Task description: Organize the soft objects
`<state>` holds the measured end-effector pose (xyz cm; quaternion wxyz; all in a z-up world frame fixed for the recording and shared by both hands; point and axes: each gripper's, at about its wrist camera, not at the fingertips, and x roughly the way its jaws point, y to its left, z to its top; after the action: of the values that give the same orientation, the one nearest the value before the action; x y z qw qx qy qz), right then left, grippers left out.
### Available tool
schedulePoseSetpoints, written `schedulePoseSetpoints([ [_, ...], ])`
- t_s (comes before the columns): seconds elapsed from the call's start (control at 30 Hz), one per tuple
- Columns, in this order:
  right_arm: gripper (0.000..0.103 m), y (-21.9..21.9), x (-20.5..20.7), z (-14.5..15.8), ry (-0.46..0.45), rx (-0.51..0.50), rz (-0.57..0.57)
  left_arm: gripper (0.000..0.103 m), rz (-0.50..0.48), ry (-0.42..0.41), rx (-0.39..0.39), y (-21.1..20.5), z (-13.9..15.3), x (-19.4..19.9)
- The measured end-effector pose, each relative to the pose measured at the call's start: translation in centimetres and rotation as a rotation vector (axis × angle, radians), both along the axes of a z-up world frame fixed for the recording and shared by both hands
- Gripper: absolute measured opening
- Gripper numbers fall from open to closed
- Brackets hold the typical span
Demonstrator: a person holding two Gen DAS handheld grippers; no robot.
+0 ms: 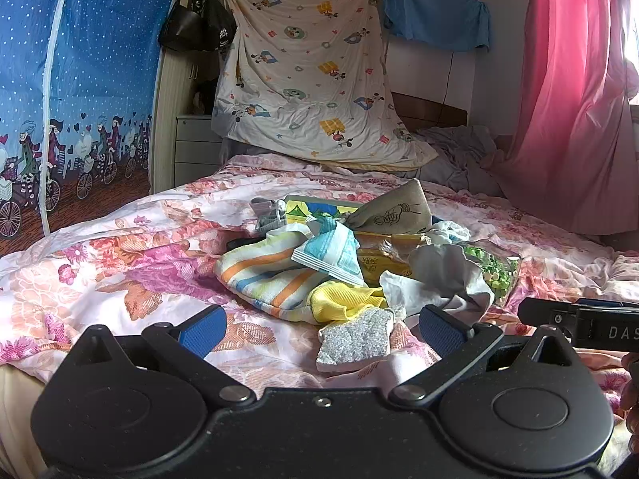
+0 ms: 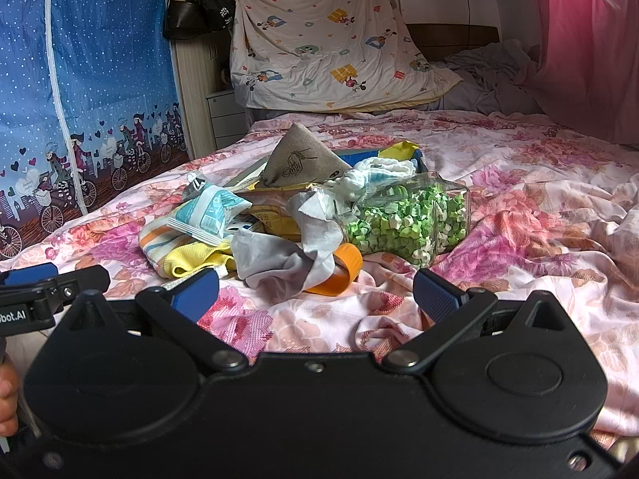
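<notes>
You are holding both grippers low over the near edge of the bed [image 1: 120, 263], facing a heap of mixed things lying about midway between its left and right sides, on the floral bedspread. The left gripper [image 1: 319, 331] is standing wide and empty, its blue pads either side of a grey speckled sponge [image 1: 353, 341] lying nearest you. The right gripper [image 2: 315, 291] is likewise spread wide, gripping nothing, just short of a crumpled grey cloth [image 2: 287, 255].

The soft pieces are sitting at the front of the heap: a striped towel [image 1: 259, 275], a yellow cloth [image 1: 339, 299] tucked against it, the grey cloth, and a beige printed fabric pouch [image 2: 299, 159] propped at the back. Mixed among them are a blue-and-white sachet [image 2: 207, 211], an orange ring [image 2: 343, 271] partly under the grey cloth, and a clear jar of green paper stars [image 2: 411, 219] lying on its side.

The sponge looks like the easiest first pick: it is lying apart from the tangle. Bring the pads down around its middle and squeeze gently, since it will compress. With the grey cloth, pinch a raised fold and lift slowly, because it is draping over the ring and touching the jar, and may drag either along.
</notes>
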<state>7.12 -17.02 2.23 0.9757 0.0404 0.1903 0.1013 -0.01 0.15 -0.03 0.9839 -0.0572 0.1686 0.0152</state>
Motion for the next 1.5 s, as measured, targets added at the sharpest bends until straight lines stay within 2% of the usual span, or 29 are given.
schedulePoseSetpoints([
  [1.4,0.103,-0.16,0.0,0.06,0.004,0.006,-0.001,0.102,0.0,0.002,-0.002,-0.01,-0.03,0.0],
  [1.5,0.103,0.05,-0.02,-0.04,-0.006,-0.016,-0.008,0.102,-0.003,0.006,-0.005,-0.14,0.0,0.02],
])
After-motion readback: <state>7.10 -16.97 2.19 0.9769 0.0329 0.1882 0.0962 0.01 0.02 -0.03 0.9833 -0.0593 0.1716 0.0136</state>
